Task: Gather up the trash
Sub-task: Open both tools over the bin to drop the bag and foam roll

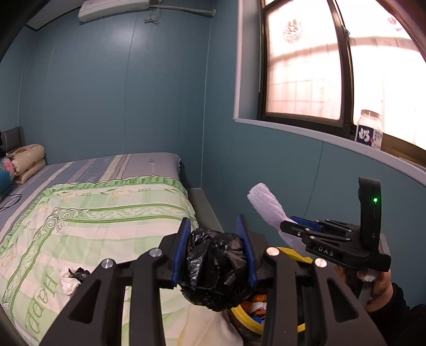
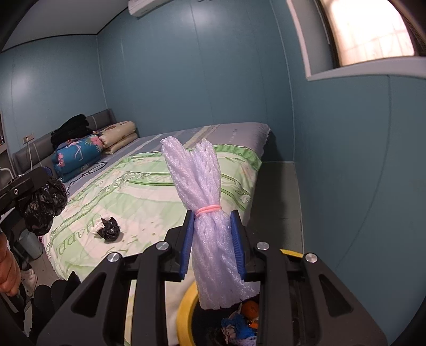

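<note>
Daylight from window (image 1: 332,74) at 1 o'clock, panes blown out pinkish-white. Blue walls (image 1: 119,93) dim, evenly lit, faint sheen. Strong fisheye bending, dark corners. Focus sharp, no motion blur.

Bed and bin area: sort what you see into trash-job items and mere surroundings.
Job:
- left tool, shut on black bag wad
- right tool, shut on white foam netting
- yellow-rimmed bin
- crumpled black-and-white scrap on the quilt

Surroundings:
- green quilt
- folded bedding
- jar on the sill
- air conditioner
</note>
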Demonstrator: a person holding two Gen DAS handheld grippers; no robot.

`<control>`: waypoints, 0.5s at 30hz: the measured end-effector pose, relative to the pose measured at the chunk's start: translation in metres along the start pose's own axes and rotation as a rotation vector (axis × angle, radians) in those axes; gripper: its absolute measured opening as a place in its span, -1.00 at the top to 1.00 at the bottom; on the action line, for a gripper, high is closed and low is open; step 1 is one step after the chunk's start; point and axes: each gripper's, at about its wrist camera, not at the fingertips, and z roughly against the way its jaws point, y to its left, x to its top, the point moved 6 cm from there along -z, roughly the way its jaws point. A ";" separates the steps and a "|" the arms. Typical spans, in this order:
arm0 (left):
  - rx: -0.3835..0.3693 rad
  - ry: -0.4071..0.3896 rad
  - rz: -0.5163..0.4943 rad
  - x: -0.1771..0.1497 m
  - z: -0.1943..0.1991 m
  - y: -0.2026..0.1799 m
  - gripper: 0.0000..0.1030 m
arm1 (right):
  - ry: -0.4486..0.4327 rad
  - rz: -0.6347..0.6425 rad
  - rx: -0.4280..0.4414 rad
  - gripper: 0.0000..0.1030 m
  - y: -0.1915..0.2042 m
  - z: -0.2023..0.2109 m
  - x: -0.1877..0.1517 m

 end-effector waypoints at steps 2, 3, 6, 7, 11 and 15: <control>-0.012 0.012 -0.013 -0.003 -0.007 -0.009 0.34 | 0.004 -0.013 -0.015 0.50 -0.007 0.001 -0.005; -0.018 0.017 -0.016 -0.005 -0.010 -0.013 0.34 | 0.006 -0.022 -0.022 0.50 -0.010 0.001 -0.006; -0.042 0.039 -0.025 -0.010 -0.022 -0.025 0.34 | 0.017 -0.054 -0.036 0.49 -0.023 0.002 -0.013; -0.051 0.047 -0.028 -0.012 -0.026 -0.029 0.34 | 0.019 -0.060 -0.045 0.49 -0.026 0.001 -0.014; -0.094 0.081 -0.035 -0.024 -0.045 -0.045 0.34 | 0.037 -0.090 -0.067 0.49 -0.039 -0.001 -0.023; -0.143 0.110 -0.041 -0.036 -0.066 -0.061 0.34 | 0.063 -0.125 -0.106 0.48 -0.054 -0.002 -0.033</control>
